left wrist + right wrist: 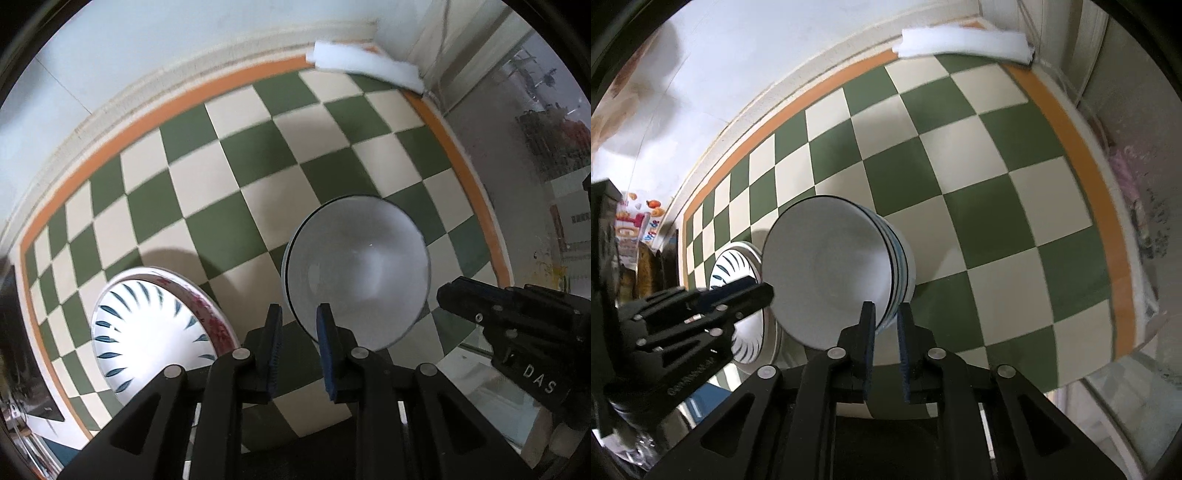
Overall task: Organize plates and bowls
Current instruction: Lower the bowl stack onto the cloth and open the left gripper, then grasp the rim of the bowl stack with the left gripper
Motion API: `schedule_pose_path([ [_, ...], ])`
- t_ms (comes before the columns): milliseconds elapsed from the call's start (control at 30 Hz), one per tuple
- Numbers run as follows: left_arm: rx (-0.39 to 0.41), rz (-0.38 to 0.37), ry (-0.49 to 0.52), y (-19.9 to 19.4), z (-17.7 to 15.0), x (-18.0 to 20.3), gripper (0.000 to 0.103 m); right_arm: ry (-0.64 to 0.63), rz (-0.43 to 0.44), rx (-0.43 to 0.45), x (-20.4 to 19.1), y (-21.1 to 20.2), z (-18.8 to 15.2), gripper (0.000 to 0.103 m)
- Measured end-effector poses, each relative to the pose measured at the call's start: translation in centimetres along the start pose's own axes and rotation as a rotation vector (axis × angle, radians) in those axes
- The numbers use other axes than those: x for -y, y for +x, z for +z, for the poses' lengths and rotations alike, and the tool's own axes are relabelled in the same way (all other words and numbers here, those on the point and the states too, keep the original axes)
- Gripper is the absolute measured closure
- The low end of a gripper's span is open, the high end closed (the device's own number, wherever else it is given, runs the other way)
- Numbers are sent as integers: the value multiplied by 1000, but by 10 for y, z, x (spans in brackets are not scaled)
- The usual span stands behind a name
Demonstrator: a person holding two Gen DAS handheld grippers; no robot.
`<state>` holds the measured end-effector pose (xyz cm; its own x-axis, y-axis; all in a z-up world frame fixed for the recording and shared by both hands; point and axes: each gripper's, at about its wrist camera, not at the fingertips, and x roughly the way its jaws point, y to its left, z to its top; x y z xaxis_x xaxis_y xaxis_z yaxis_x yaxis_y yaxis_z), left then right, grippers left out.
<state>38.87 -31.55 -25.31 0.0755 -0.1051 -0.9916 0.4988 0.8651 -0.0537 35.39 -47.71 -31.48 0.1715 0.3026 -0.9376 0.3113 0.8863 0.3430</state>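
Right gripper (886, 325) pinches the plain white ceramic bowl (827, 269) by its rim only (thin hold), so it may tip onto the checked cloth (997, 221); left gripper (299, 332) hangs parted, empty.

bright overhead light | plate (147, 332) glare | soft motion blur | fisheye-warped edges

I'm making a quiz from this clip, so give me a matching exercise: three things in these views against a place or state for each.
Things:
1. white bowl
2. leaf-pattern plate
3. white foam strip

Places or states:
A. lying at the far corner of the checkered cloth
B. tilted, its rim between the right gripper's fingers
C. resting on the cloth to the left of the bowl

Pairs: 1-B, 2-C, 3-A
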Motion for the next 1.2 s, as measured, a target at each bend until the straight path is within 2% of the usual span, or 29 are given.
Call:
schedule_pose_path([
  [33,10,-1,8,-5,-2,1,85,-6,-6,8,-2,-5,-3,77],
  [100,33,-15,21,-20,-8,2,84,-18,-14,30,-6,-17,-10,71],
  [200,58,-30,27,-37,-13,3,78,-27,-15,53,-12,-32,-19,69],
  [267,79,-37,27,-50,-18,2,74,-36,-17,69,-17,-43,-26,63],
  [367,99,-59,17,-63,-25,0,58,-47,-18,98,-25,-60,-35,52],
  [433,111,-61,17,-70,-28,0,38,-49,-19,117,-29,-72,-41,47],
  [533,128,-59,14,-80,-35,-3,23,-51,-27,144,-34,-86,-48,37],
  [600,136,-61,5,-86,-38,-6,20,-54,-34,158,-37,-94,-52,33],
  [700,143,-65,-3,-93,-43,-8,20,-54,-29,181,-41,-108,-59,22],
  [833,147,-76,0,-104,-53,-8,15,-51,-39,201,-45,-124,-66,13],
  [1100,177,-77,-11,-127,-66,-9,14,-65,-34,228,-54,-145,-80,10],
  [1200,187,-81,-20,-132,-67,-12,7,-72,-33,238,-57,-151,-82,9],
])
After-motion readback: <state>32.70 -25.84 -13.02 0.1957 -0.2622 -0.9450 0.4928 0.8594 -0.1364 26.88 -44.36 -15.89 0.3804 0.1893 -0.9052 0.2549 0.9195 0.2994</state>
